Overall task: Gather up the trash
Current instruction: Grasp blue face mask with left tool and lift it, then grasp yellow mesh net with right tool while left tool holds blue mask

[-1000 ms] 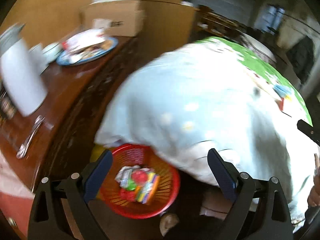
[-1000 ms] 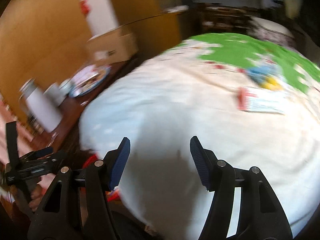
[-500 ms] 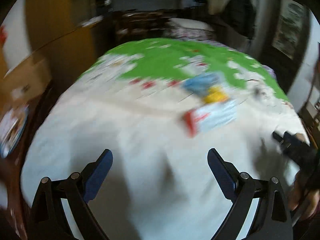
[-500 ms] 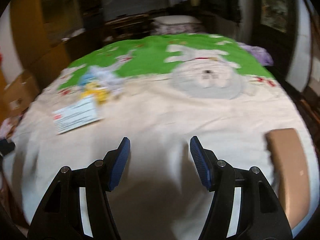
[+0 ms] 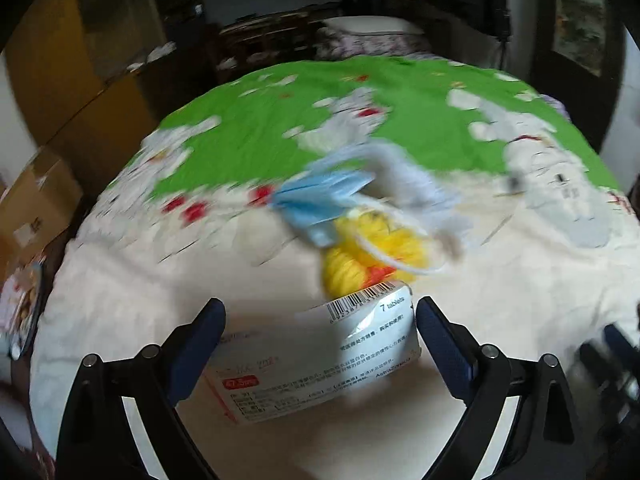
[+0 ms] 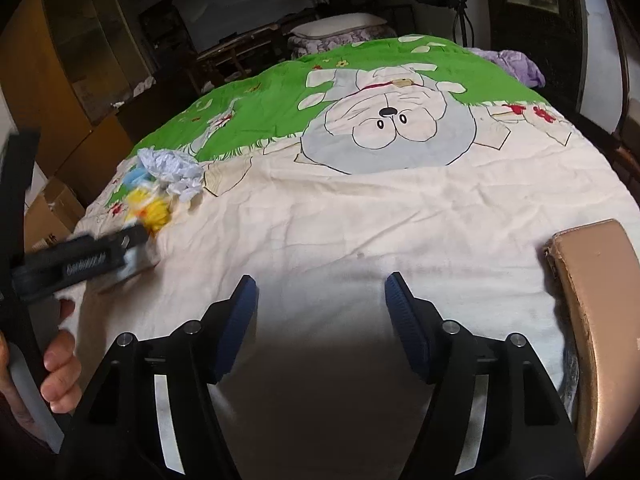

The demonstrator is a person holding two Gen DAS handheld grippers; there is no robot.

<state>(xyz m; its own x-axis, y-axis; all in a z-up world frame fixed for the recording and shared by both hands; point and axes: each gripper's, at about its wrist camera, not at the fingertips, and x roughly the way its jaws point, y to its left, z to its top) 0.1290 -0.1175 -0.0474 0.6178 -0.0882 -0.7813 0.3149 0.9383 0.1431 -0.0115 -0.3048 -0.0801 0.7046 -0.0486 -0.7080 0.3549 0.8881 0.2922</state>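
A white tablet box [image 5: 316,356] with a barcode lies on the cream bedspread, between the open fingers of my left gripper [image 5: 320,336]. Just beyond it lie a yellow wrapper [image 5: 372,256], a blue face mask [image 5: 320,200] and a crumpled white tissue [image 5: 412,184]. In the right wrist view the same pile sits at the far left: tissue [image 6: 172,168], yellow wrapper [image 6: 152,208]. My right gripper [image 6: 320,308] is open and empty over bare bedspread. The left gripper's body [image 6: 80,260] covers the box there.
The bed has a green and cream cartoon cover [image 6: 392,128]. A tan leather wallet-like item [image 6: 592,300] lies at the bed's right edge. Cardboard boxes [image 5: 32,208] and a wooden cabinet stand left of the bed. A pillow [image 6: 336,28] lies at the far end.
Both grippers swung from the red basket and side table to face the bed. The left gripper closed in on the tablet box, which now lies between its fingers.
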